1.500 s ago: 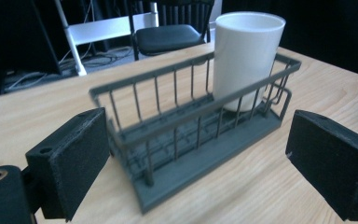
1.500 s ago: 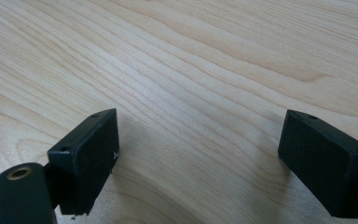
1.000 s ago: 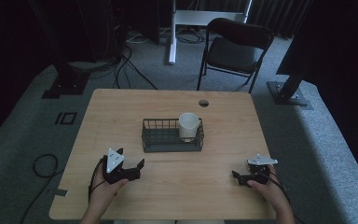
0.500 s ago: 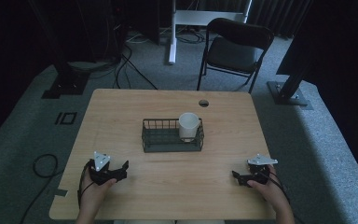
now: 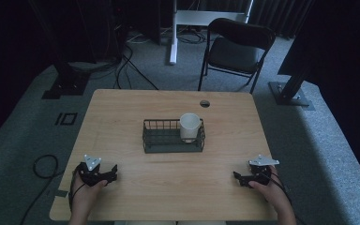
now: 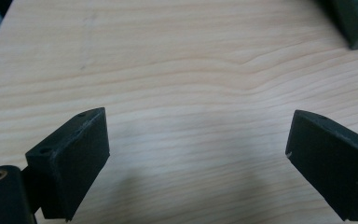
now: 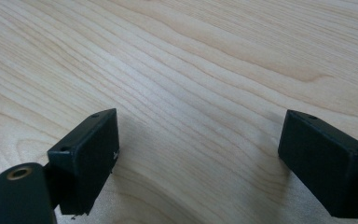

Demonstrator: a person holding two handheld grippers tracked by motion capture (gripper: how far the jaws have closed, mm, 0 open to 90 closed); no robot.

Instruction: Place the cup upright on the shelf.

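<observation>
While both hands rest at the near edge of the bench [image 5: 136, 101], a tool is held in each. The left tool [image 5: 114, 170] is seen at the near left corner of the high view, low over the wood, with a grey three-cornered plate on top and a cable trailing off the bench edge. Its jaws are spread wide, and in the left gripper view [image 6: 198, 154] only bare wood grain is seen between them; nothing is gripped. A dark corner of the basket [image 6: 352, 23] is caught at the upper right of that view, well apart from the jaws.

The right tool [image 5: 236, 177] is found at the near right corner, also low over the bench and pointed toward the middle. Its jaws are likewise parted, and in the right gripper view [image 7: 198, 149] nothing but pale wood is seen between them, so it is empty too.

At the middle of the bench a dark wire basket [image 5: 168, 143] is set, well apart from both tools and roughly between them, farther from the person. A white cup [image 5: 189, 126] is stood upright inside the basket, at its right end, near the far right corner.

Beyond the bench a black folding chair [image 5: 236, 47] is placed on the grey floor, and cables are strewn at the far left.
</observation>
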